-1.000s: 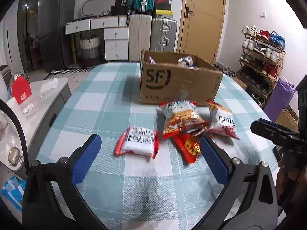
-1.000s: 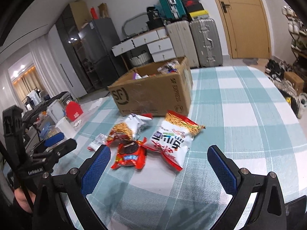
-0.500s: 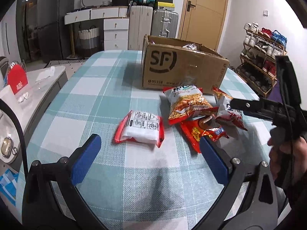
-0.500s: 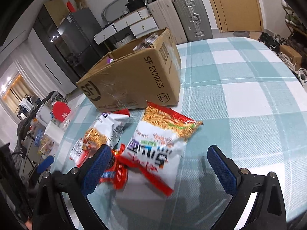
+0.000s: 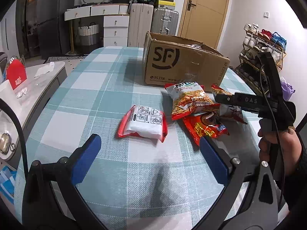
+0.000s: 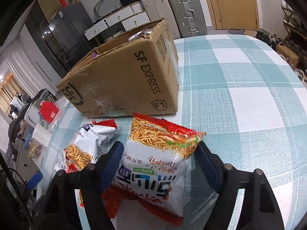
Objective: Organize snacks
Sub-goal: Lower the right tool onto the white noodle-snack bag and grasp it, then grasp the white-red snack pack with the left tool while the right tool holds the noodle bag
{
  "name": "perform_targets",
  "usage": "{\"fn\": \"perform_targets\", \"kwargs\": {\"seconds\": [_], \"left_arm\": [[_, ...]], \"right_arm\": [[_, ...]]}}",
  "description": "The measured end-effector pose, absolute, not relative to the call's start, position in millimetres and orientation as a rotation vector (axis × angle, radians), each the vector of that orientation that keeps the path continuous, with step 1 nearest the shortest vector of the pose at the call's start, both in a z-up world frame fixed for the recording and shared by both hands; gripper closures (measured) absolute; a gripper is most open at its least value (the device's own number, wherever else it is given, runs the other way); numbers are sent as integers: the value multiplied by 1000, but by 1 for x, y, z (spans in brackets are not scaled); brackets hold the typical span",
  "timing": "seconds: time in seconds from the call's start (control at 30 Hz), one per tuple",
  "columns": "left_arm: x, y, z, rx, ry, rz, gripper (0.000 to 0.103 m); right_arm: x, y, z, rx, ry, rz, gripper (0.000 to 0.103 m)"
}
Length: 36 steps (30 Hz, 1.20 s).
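Note:
My right gripper [image 6: 159, 151] straddles a white and red stick-snack bag [image 6: 153, 163] lying on the checked table [image 6: 239, 95]. Its jaws are closing and both blue pads touch the bag's sides. In the left wrist view the right gripper [image 5: 230, 99] reaches over that bag [image 5: 232, 113], held by a hand. My left gripper [image 5: 148, 143] hovers open above the table with nothing between its fingers. Just beyond it lies a white packet with red edges [image 5: 145, 122]. A second stick-snack bag [image 5: 190, 101] overlaps a red wrapper [image 5: 207, 128]. The open SF cardboard box [image 5: 182, 67] stands behind them.
The box [image 6: 124, 76] holds some packets that barely show over its rim. A grey side counter [image 5: 38, 80] with a red card stands left of the table. Suitcases, drawers and a shoe rack [image 5: 264, 44] line the room behind.
My right gripper came forward and down over the white and red bag, and its jaws narrowed from wide open onto the bag's sides. The left gripper sank slightly.

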<state>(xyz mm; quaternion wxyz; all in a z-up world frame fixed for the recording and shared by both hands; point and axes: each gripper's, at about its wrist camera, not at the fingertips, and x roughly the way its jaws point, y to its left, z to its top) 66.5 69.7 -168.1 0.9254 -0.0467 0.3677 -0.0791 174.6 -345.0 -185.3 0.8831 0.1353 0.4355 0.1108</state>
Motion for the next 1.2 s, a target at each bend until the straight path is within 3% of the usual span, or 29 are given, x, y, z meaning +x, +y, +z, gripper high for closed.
{"fn": "perform_targets", "kwargs": {"seconds": [0.1, 0.27, 1.2], "left_arm": [[66, 72, -169, -113, 763, -162, 1], [61, 71, -168, -108, 763, -163, 1], [80, 83, -176, -120, 860, -114, 1]], "right_arm": [[173, -343, -186, 230, 906, 224, 47], [168, -347, -185, 231, 898, 248, 58], [107, -354, -176, 252, 779, 349, 59]]}}
